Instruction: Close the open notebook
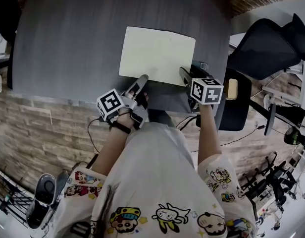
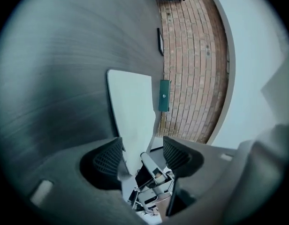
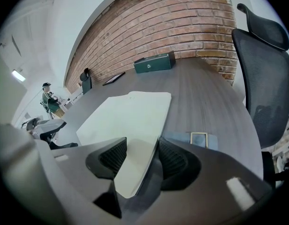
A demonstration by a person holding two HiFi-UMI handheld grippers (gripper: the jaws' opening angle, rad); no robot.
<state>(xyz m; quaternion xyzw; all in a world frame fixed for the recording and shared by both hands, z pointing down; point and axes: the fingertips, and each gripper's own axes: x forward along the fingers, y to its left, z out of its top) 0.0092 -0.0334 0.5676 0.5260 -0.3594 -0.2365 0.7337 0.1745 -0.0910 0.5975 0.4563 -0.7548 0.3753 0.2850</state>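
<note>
The notebook (image 1: pixel 157 56) lies flat on the dark grey table (image 1: pixel 68 43) as one pale yellow-green rectangle. Whether that is its cover or a page, I cannot tell. My left gripper (image 1: pixel 141 79) is at its near left edge, rolled on its side. In the left gripper view the jaws of that gripper (image 2: pixel 142 153) stand wide apart, with the notebook's (image 2: pixel 130 111) edge running between them and untouched. My right gripper (image 1: pixel 183 75) hovers over the near right corner. Its jaws (image 3: pixel 142 159) are apart, with that corner of the notebook (image 3: pixel 130 118) in the gap.
A green box (image 3: pixel 155 62) and a flat dark frame (image 3: pixel 114 78) stand far back by the brick wall. A small blue card (image 3: pixel 199 138) lies right of the notebook. A black office chair (image 1: pixel 264 43) is close to the table's right edge.
</note>
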